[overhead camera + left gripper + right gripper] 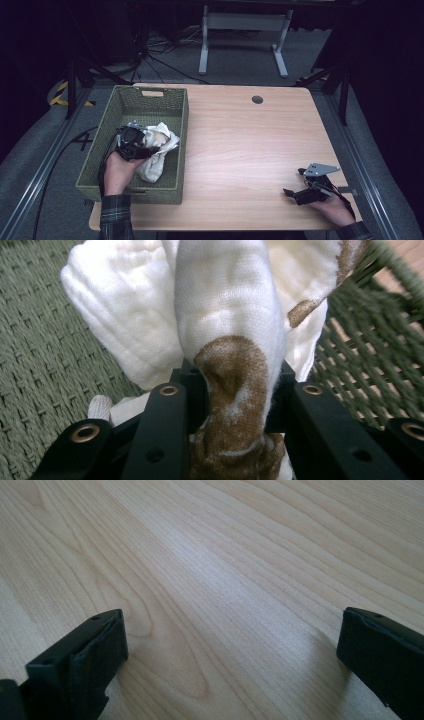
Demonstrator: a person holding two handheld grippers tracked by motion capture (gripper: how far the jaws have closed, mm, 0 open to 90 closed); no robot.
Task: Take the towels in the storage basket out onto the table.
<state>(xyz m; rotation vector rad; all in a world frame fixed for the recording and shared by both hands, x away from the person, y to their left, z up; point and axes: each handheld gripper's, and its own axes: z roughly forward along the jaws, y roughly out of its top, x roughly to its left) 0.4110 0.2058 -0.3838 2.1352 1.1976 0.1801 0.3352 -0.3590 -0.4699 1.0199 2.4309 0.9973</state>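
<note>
At the left of the high view the left gripper (134, 142) is inside the green woven basket (172, 102), and its jaws are clamped on a bunched fold of the white cloth (159, 150). In the left gripper view the pinch is plain: the cloth (225, 315), white with brown patches, is squeezed into a narrow neck between the two black jaws and hangs out beyond them in thick folds. The grip sits on a gathered ridge and not on a flat layer, I think because a flat layer gives the jaws nothing to bite — so the whole piece can come up together. The rest of the cloth lies against the right wall of the basket. The right gripper (302, 186) rests at the lower right of the wooden table (240, 140), well apart from the basket, its jaws wide apart over bare wood — it seems to wait for its turn.
</note>
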